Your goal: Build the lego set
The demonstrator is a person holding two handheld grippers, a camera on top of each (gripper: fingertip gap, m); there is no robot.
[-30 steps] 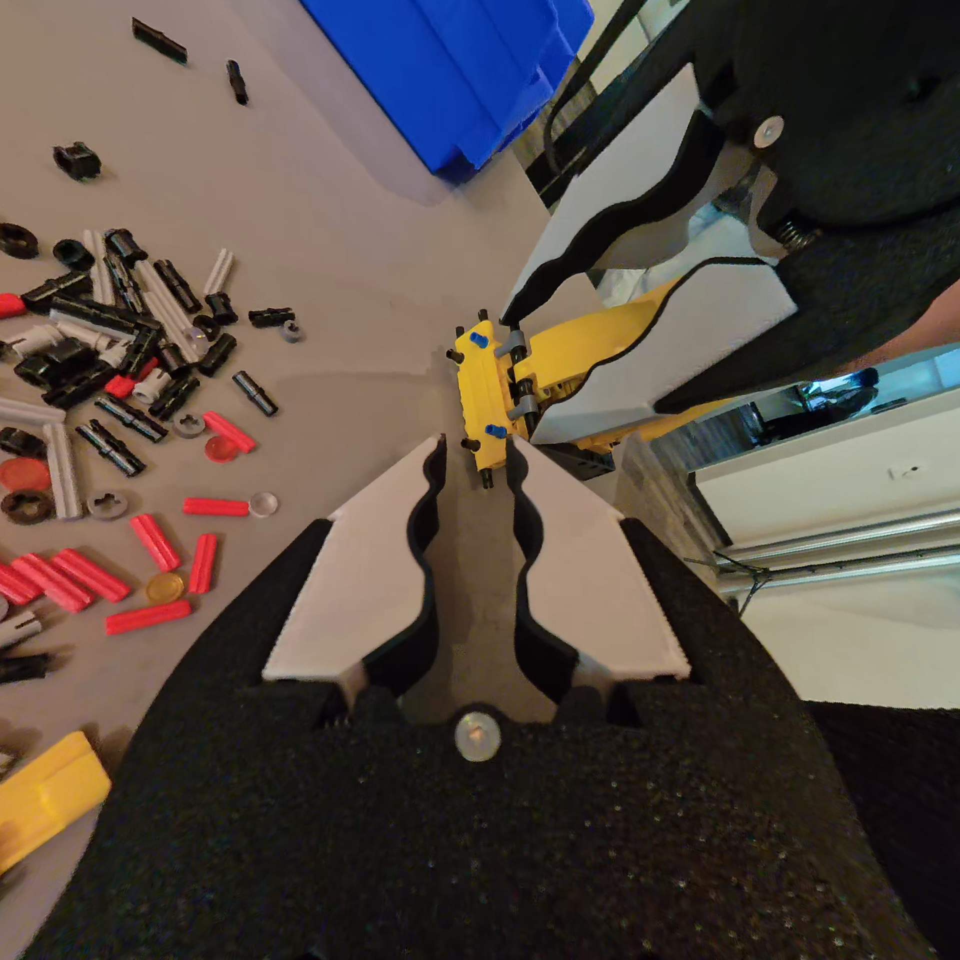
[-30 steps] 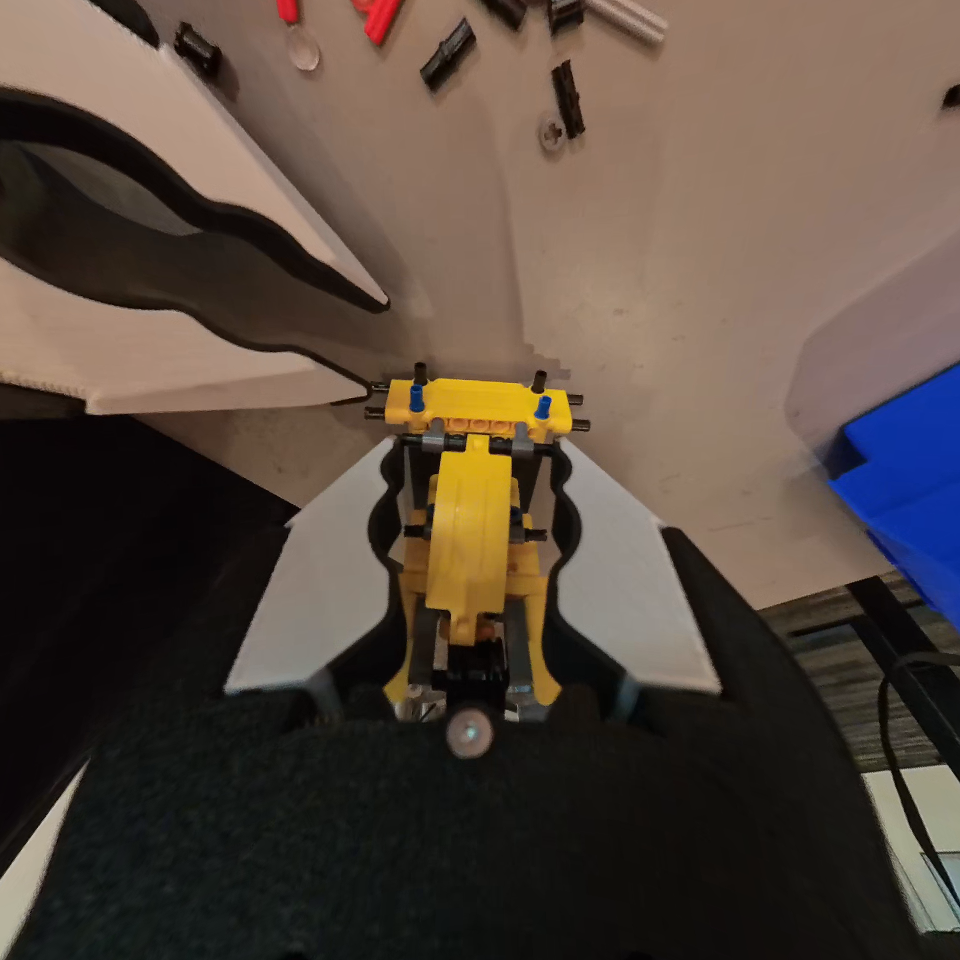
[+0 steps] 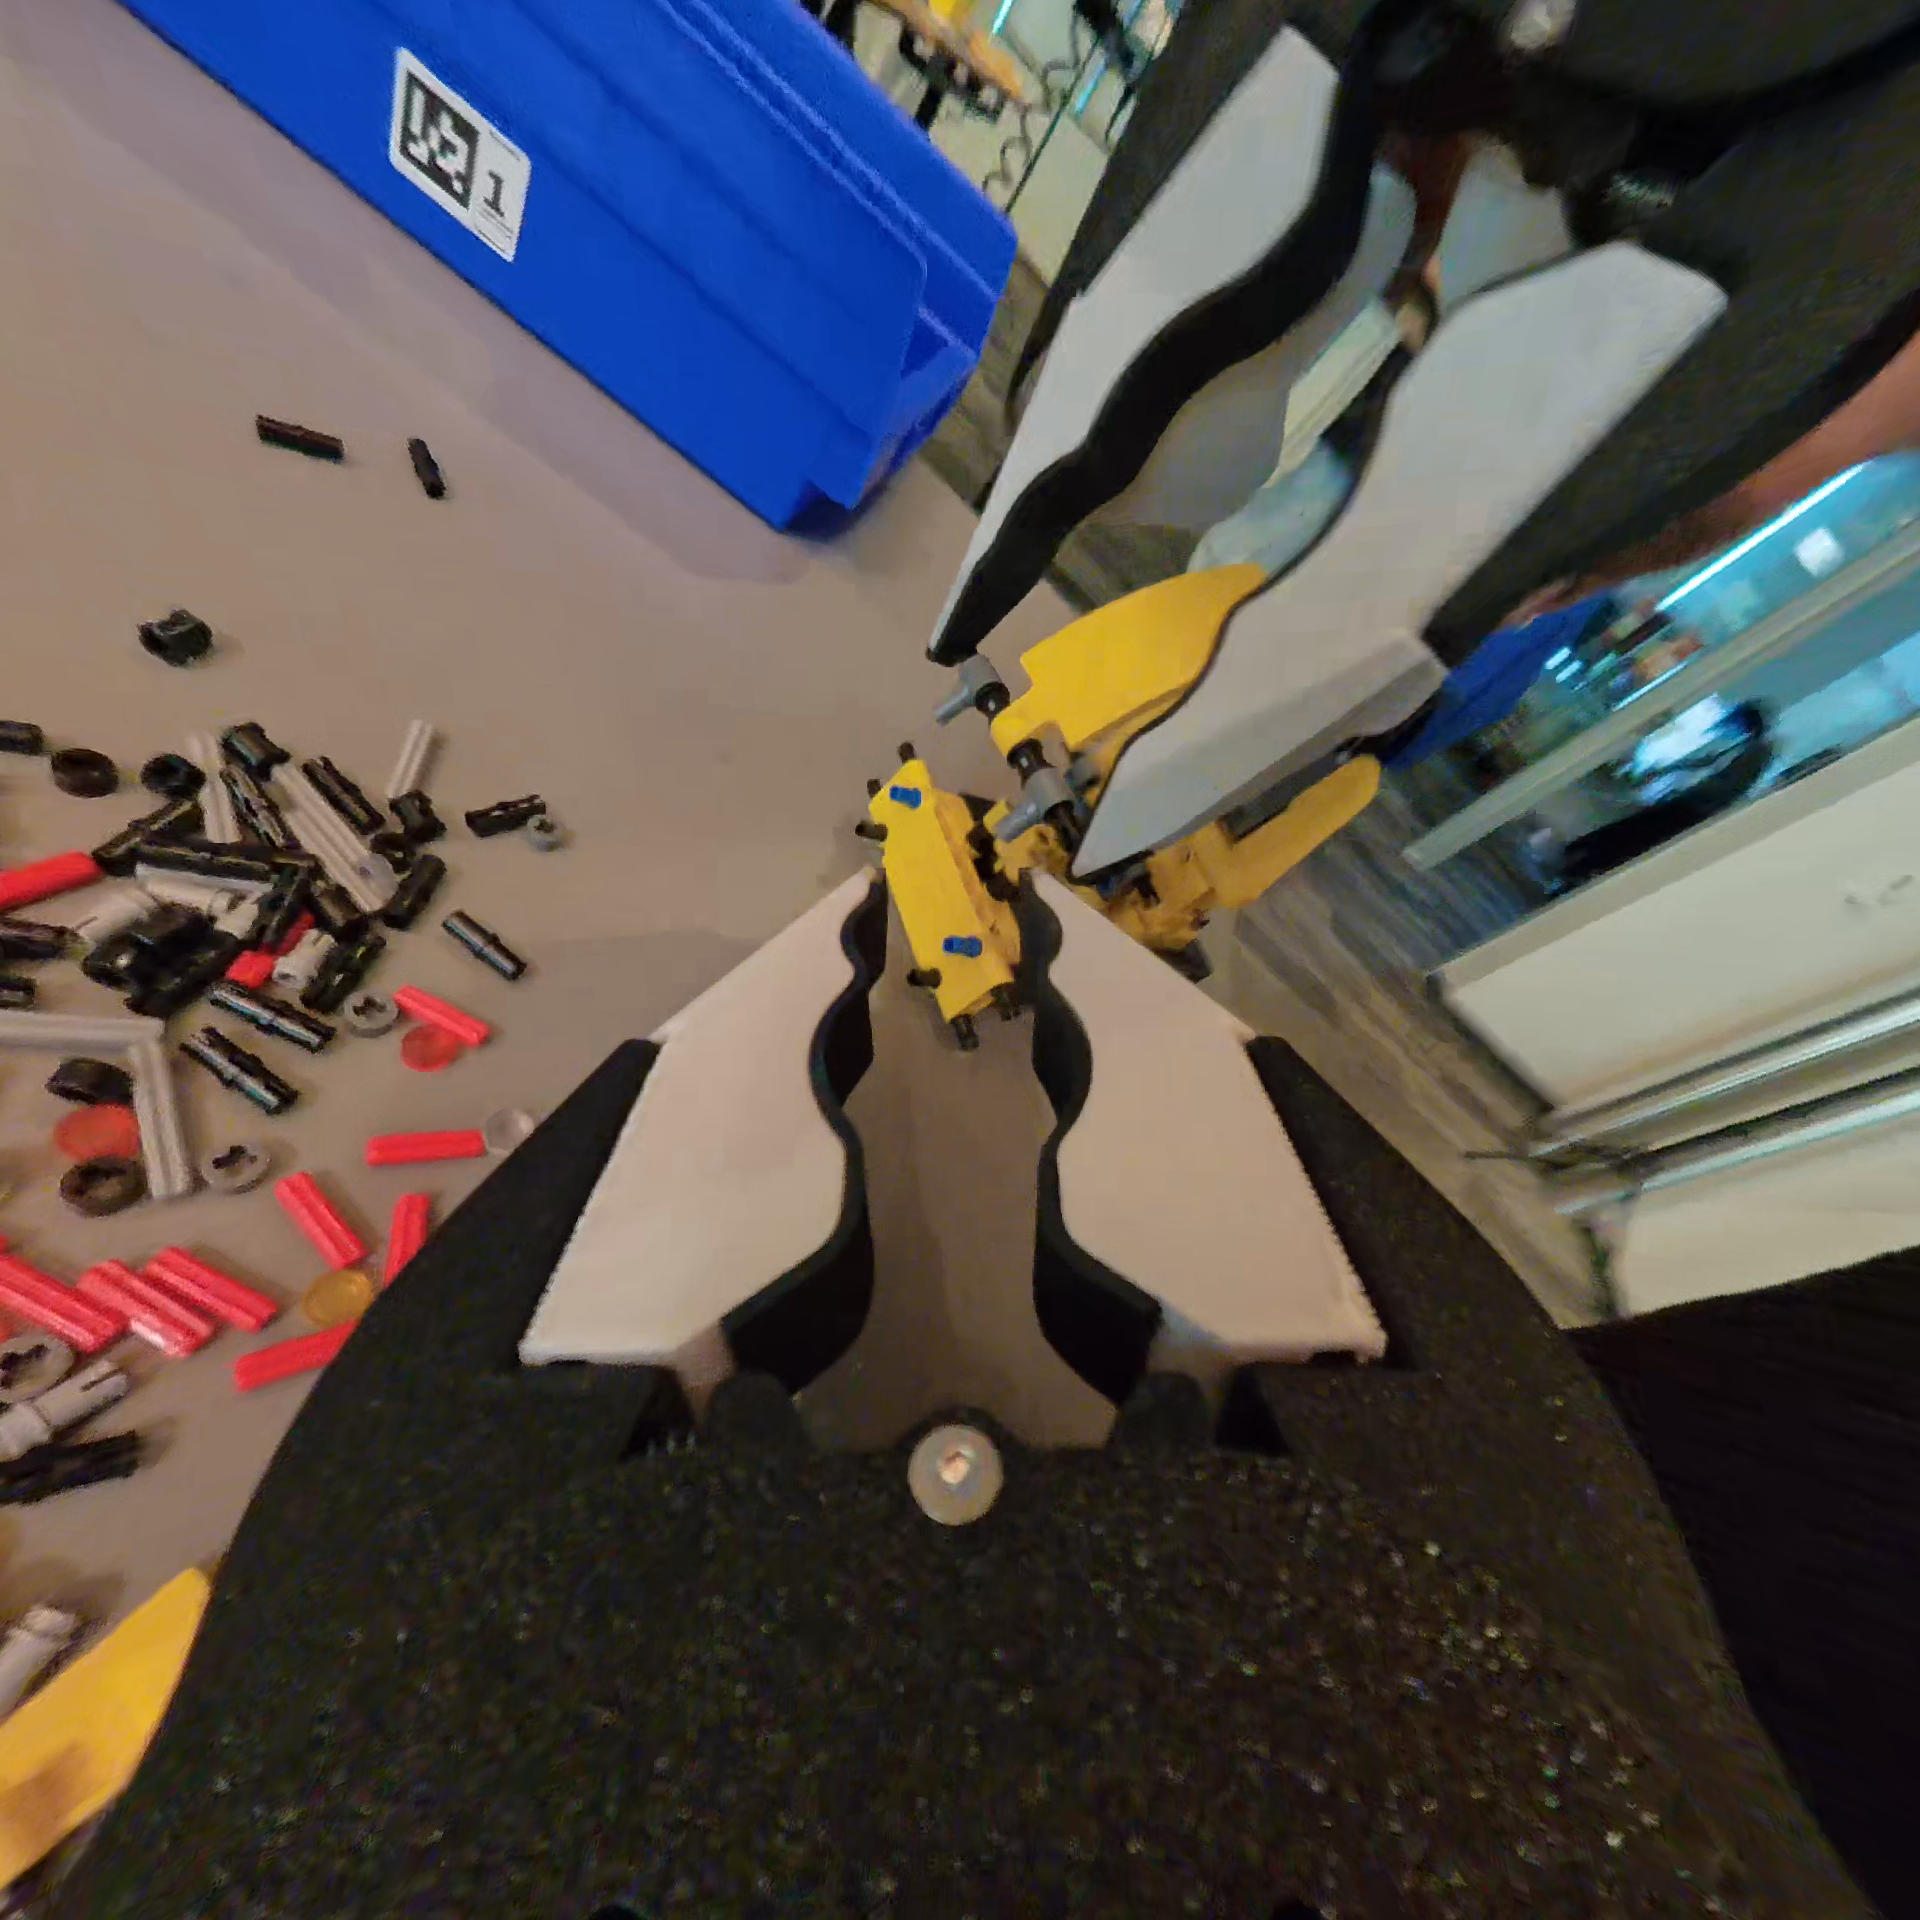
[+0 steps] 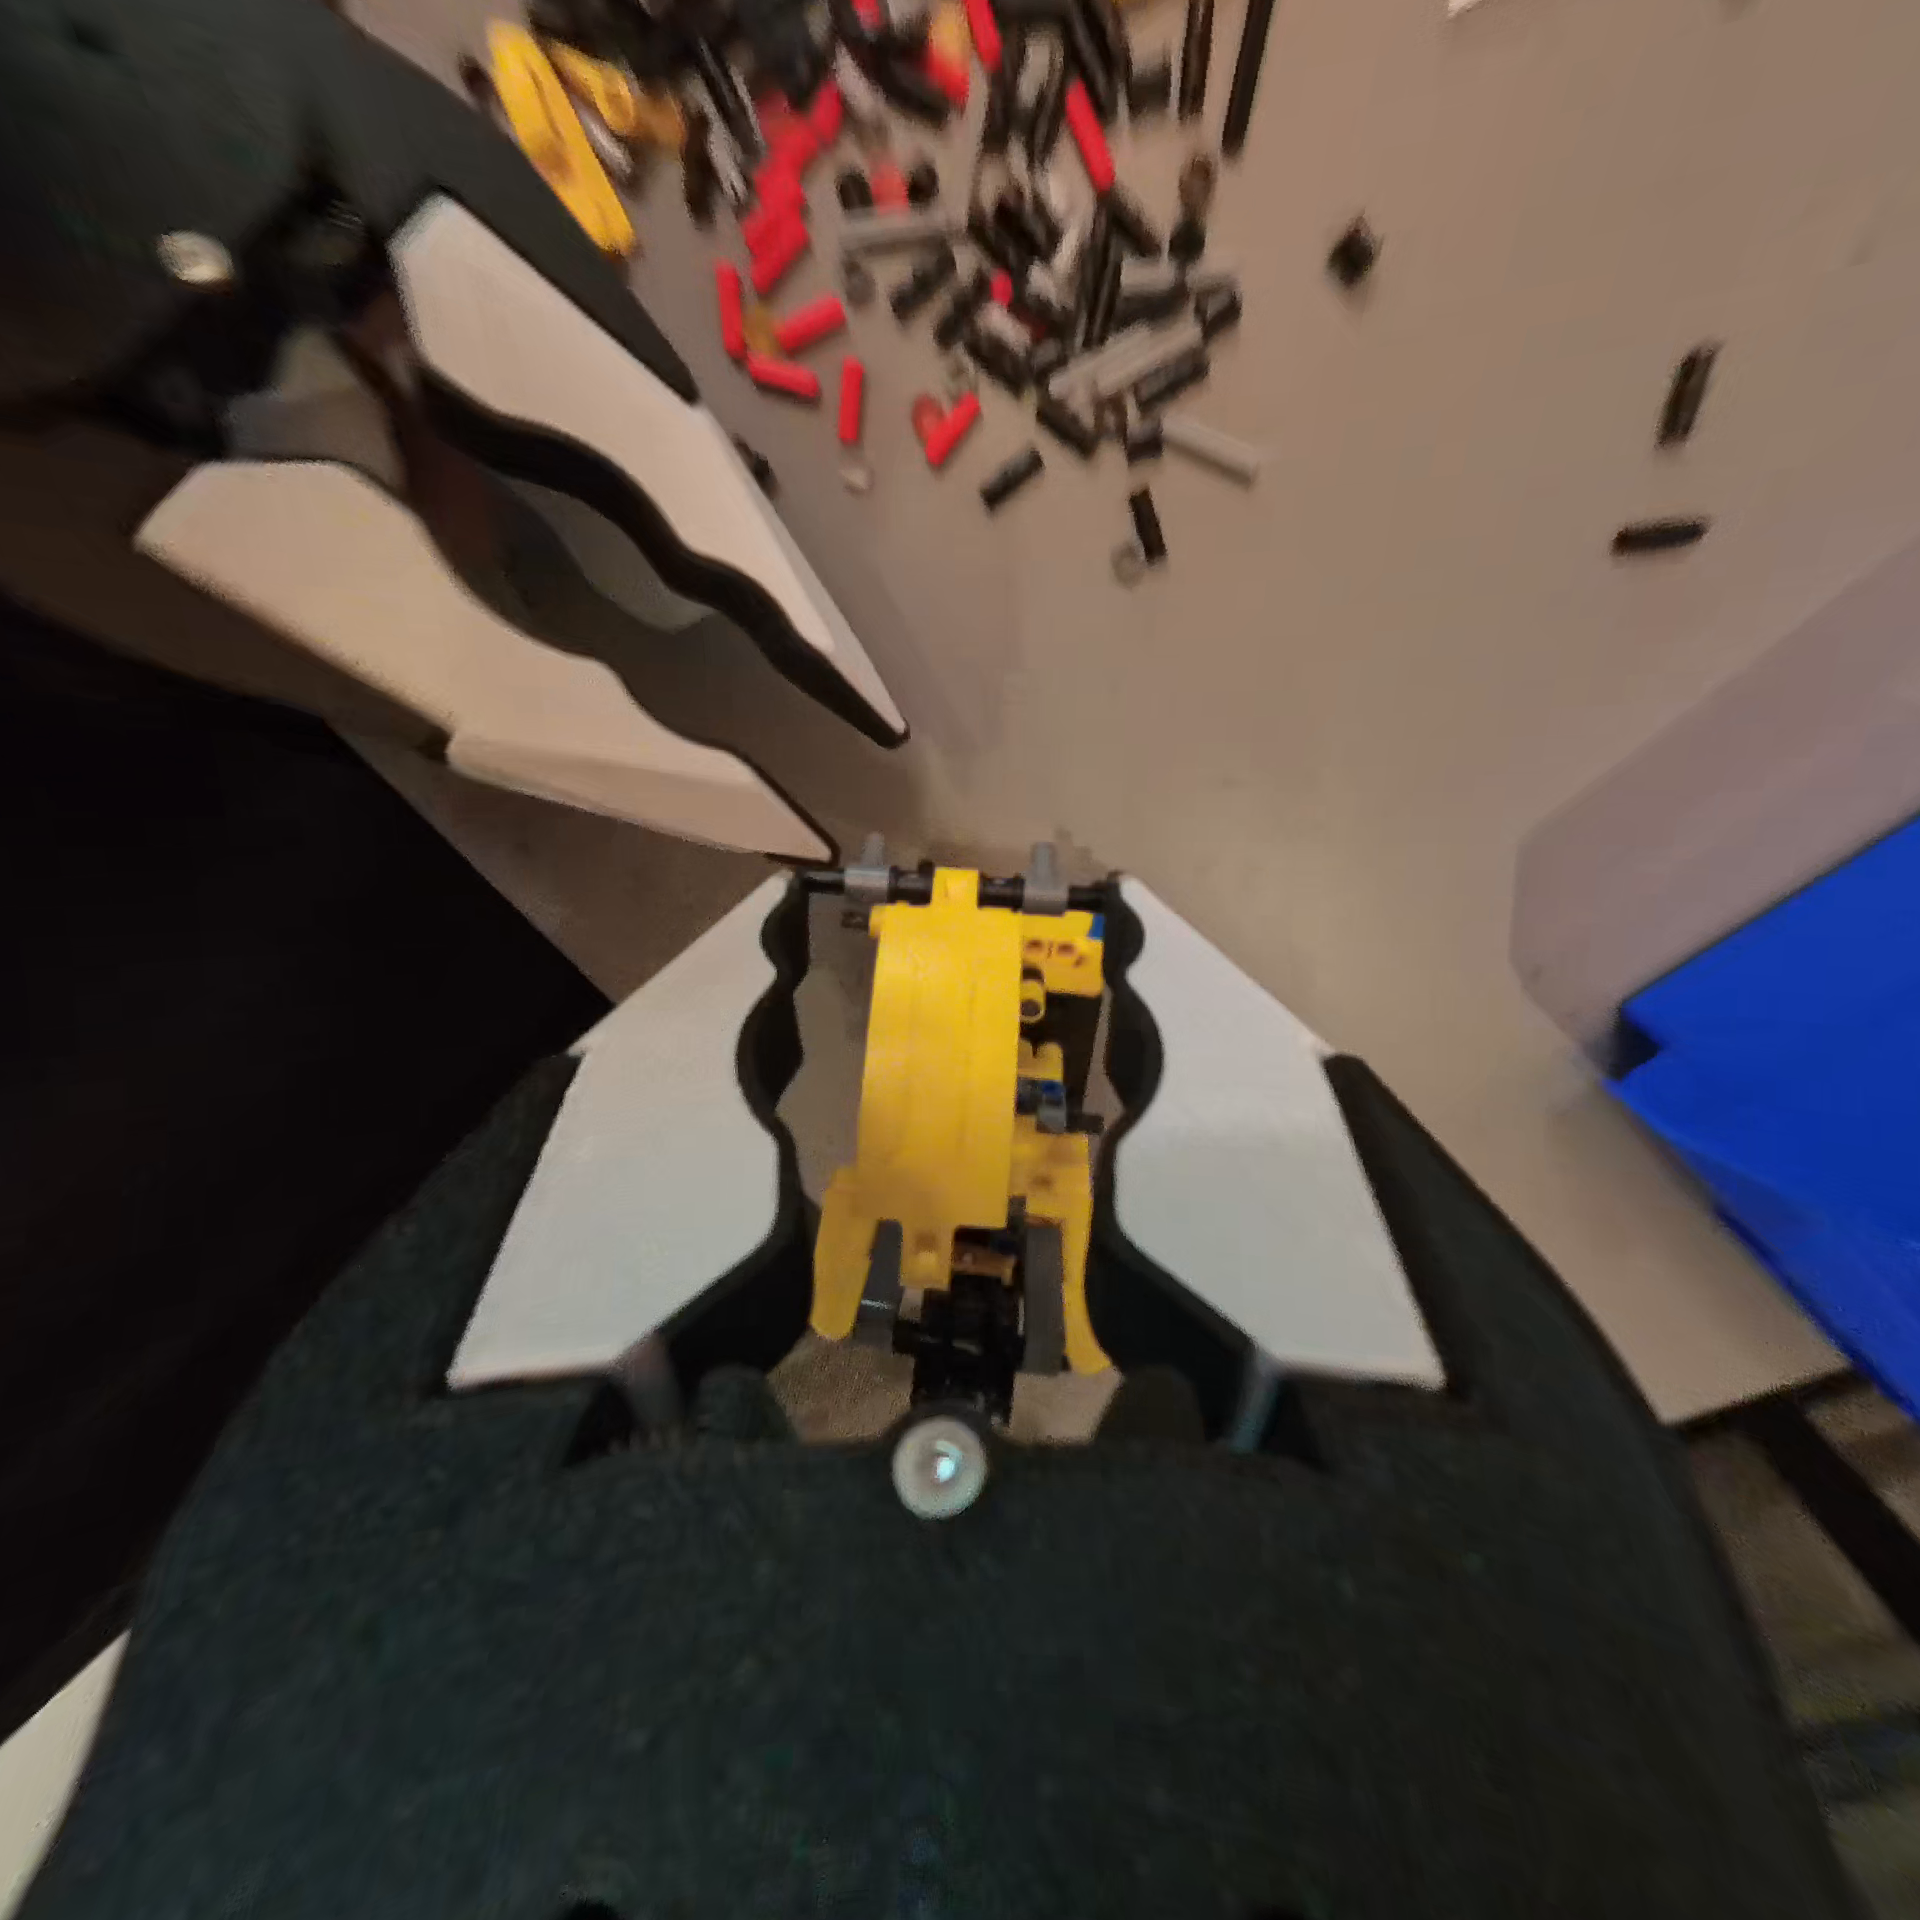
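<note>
My right gripper (image 4: 956,883) is shut on a yellow brick-built model (image 4: 935,1039), held above the grey table (image 4: 1351,623). Two grey connectors (image 4: 868,883) on a black axle stand bare at the model's front. A short yellow beam with blue pins (image 3: 935,873) hangs tilted against the model's underside; in the right wrist view only its edge (image 4: 1070,940) shows. My left gripper (image 3: 951,883) has its fingers slightly apart with nothing between them; the beam lies just beyond its tips. In the right wrist view the left gripper (image 4: 862,798) has its lower tip at the axle's left end.
A blue bin (image 3: 675,208) with a white sticker stands at the table's far side. A heap of black, grey and red pins and axles (image 3: 208,935) lies to the left. A loose yellow part (image 3: 94,1714) lies near. The table edge runs close on the right. My two grippers' fingertips are within a few centimetres of each other.
The yellow beam has come off the two grey connectors and tilted down under the model's front. Both grippers have shifted; the right wrist view is blurred by motion.
</note>
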